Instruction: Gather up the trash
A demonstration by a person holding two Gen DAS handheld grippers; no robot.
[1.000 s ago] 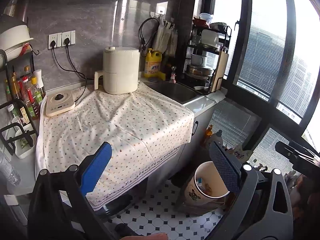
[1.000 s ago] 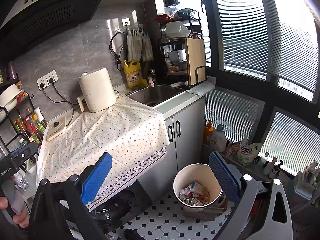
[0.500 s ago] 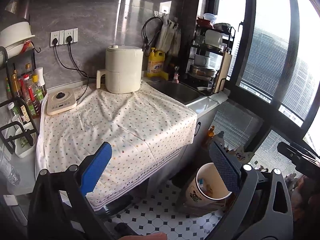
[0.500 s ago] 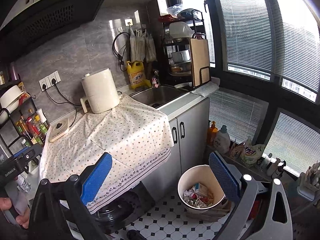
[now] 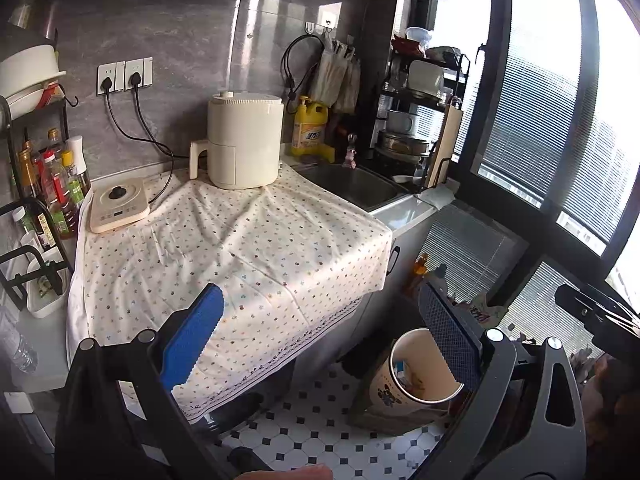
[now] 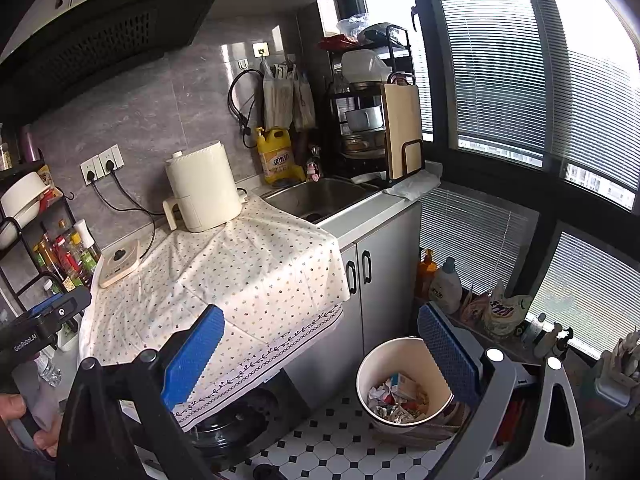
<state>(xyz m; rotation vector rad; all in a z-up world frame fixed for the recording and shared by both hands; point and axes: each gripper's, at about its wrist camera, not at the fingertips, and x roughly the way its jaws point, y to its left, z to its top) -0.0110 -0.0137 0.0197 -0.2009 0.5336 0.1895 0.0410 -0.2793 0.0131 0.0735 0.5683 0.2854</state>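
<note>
Nearby, trash bin stands beside cabinet, below draped tablecloth.

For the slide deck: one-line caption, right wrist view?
Open right tool above trash-filled bin beside cloth-covered counter.

The trash bin interior is being partly hidden by the left gripper's right finger; its contents are being blurred.

counter: dotted cloth, air fryer | tiled floor: trash bin
</note>
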